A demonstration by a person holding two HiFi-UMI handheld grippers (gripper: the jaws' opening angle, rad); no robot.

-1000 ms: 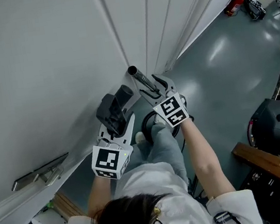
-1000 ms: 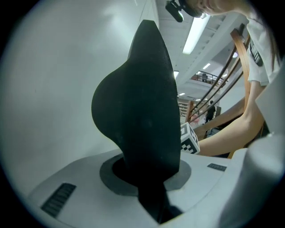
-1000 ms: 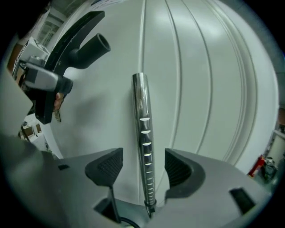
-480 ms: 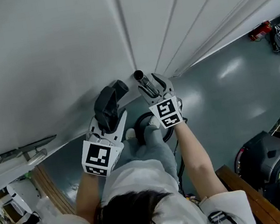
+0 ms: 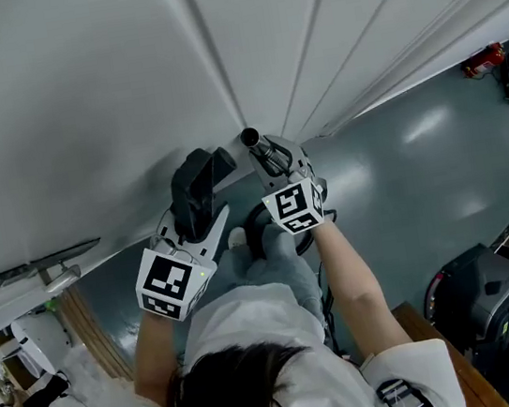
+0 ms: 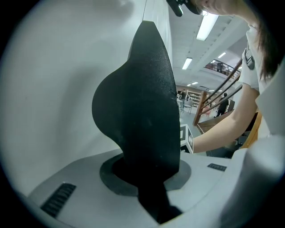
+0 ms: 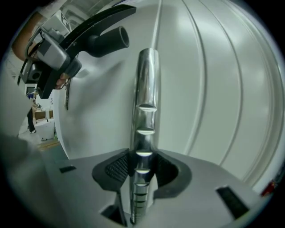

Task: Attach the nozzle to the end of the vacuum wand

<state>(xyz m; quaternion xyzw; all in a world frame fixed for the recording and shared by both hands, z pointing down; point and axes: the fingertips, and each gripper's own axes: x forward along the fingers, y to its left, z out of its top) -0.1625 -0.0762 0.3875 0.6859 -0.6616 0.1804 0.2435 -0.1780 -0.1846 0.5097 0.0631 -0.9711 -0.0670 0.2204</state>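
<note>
- The nozzle [image 5: 197,189] is a black plastic piece with a matt, slightly grainy surface. It has a wide curved body and a short round tube at one end.
- The left gripper [image 5: 208,222] holds it up in front of the white wall [image 5: 78,101]. The jaws are clamped tight on its narrow lower part.
- The vacuum wand [image 5: 263,154] is a shiny chrome tube with several stepped rings along it. Its open round end points up, toward the wall.
- The wand stands between the jaws of the right gripper [image 5: 279,175]. These jaws are closing, and the dark ribbed pads [image 7: 116,168] seem to lie already against both sides of the tube.
- Nozzle and wand are side by side, near each other but apart. The nozzle is at the left of the wand's end, not joined to it.
- In the left gripper view the nozzle fills the middle, so the jaw pads under it are mostly covered.
- The lower part of the wand is hidden behind the right gripper and its marker cube [image 5: 291,207].
- The inside of the nozzle's tube cannot be made out in any view.
- The grey floor [image 5: 402,176] shows below the hands, and a small red object [image 5: 480,62] beside the wall is too small to identify.
</note>
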